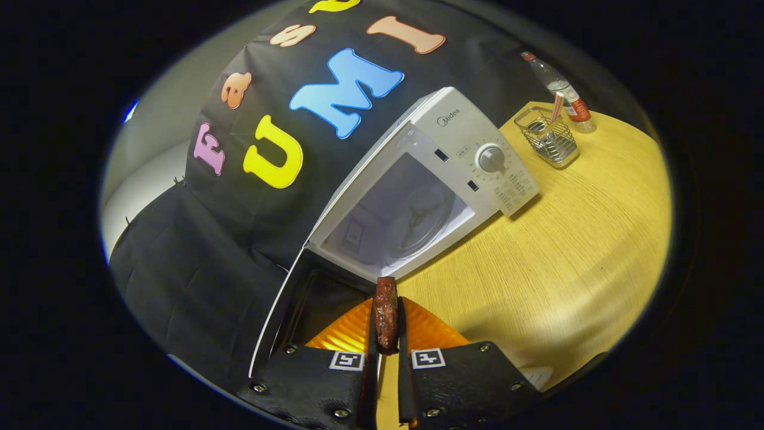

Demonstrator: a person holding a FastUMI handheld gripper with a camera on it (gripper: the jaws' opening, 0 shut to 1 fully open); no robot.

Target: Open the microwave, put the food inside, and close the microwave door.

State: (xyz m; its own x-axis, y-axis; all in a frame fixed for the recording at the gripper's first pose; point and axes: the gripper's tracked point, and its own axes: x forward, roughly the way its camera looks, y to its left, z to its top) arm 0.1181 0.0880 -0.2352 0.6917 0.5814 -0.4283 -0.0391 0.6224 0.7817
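Gripper (387,352) jaws clamped on one dark reddish-brown meat chunk (386,312), held upright between them. Just ahead: one white microwave (459,140), door (280,310) swung open, cavity with glass turntable (421,218) exposed. Chunk best carried level through opening, kept clear of door edge, released over turntable centre. Beyond, on yellow wooden worktop (585,251): one wire basket (546,136), one clear plastic bottle (561,89).

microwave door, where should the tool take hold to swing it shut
At the door's free outer edge, coming from its outer face and pushing toward the microwave. It hangs wide open, hinged on the side away from the dial, so the far edge likely gives most leverage. The tool is shut on the food.
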